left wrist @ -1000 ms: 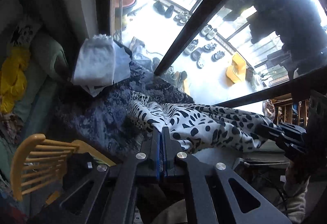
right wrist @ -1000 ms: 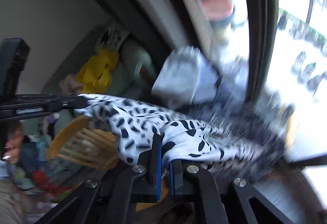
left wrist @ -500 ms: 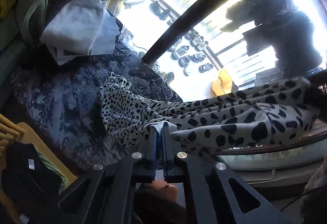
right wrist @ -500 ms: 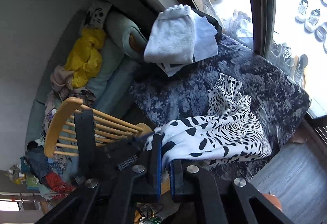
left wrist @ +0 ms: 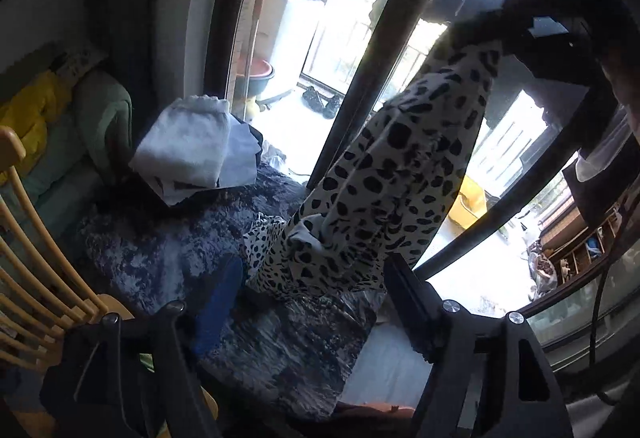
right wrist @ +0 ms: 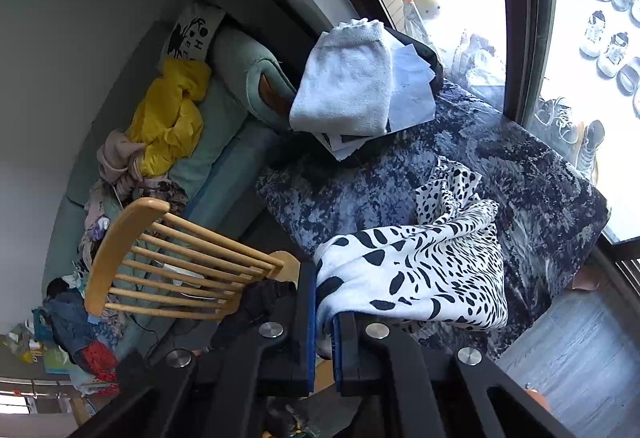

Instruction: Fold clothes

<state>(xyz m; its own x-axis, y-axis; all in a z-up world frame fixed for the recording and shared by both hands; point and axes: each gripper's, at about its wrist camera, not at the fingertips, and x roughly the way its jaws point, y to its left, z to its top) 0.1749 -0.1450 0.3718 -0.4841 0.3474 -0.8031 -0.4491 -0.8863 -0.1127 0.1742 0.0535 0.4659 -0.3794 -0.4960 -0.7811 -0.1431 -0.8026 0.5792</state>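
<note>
A white garment with black spots hangs from my right gripper, high at the upper right of the left wrist view. Its lower end bunches on the blue-grey patterned ottoman. My left gripper is open just under the hanging cloth, one finger on each side, with nothing gripped. In the right wrist view my right gripper is shut on a fold of the spotted garment, which trails down onto the ottoman.
A stack of folded clothes topped by a pale grey piece sits at the ottoman's far end. A wooden chair stands on the left, before a sofa with a yellow garment. A dark door frame and glass lie beyond.
My left gripper has opened and let go of the garment. The right gripper has risen with its end, so the cloth now hangs instead of stretching between the two.
</note>
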